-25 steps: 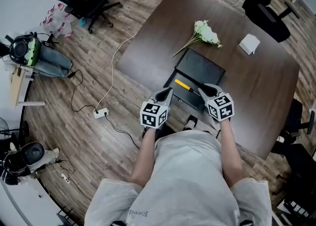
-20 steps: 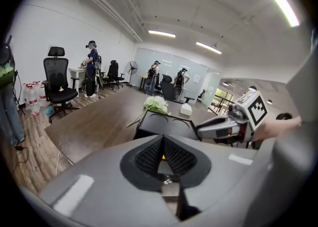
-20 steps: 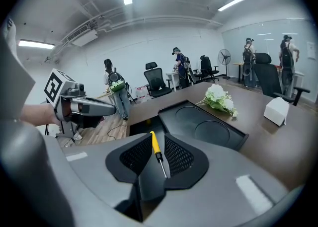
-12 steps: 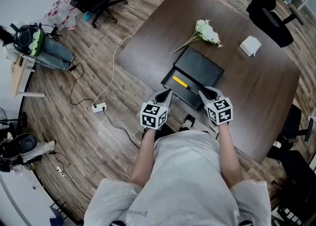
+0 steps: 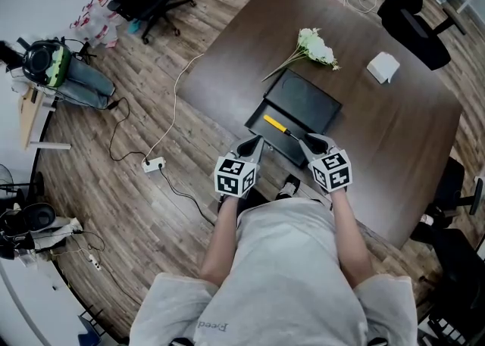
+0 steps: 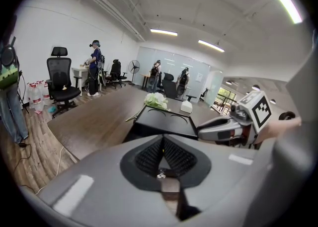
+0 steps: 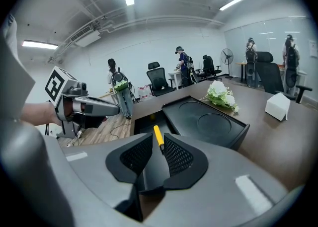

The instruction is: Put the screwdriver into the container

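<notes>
Over the table [image 5: 394, 132], the screwdriver [image 5: 273, 123] is being clamped by the right hand-held gripper [image 7: 159, 139], the left hand-held gripper [image 6: 162, 139] sitting closed. Lowering well into the container [image 5: 307, 102] before release is being called for.

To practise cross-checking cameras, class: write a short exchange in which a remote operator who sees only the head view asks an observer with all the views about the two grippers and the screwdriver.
Operator: Does the right gripper actually have the screwdriver?
Observer: Yes. The right gripper view shows its jaws closed on the dark shaft, just behind the yellow handle.
Operator: And is the left gripper carrying anything?
Observer: No. The left gripper view shows its jaws together with nothing between them.
</notes>
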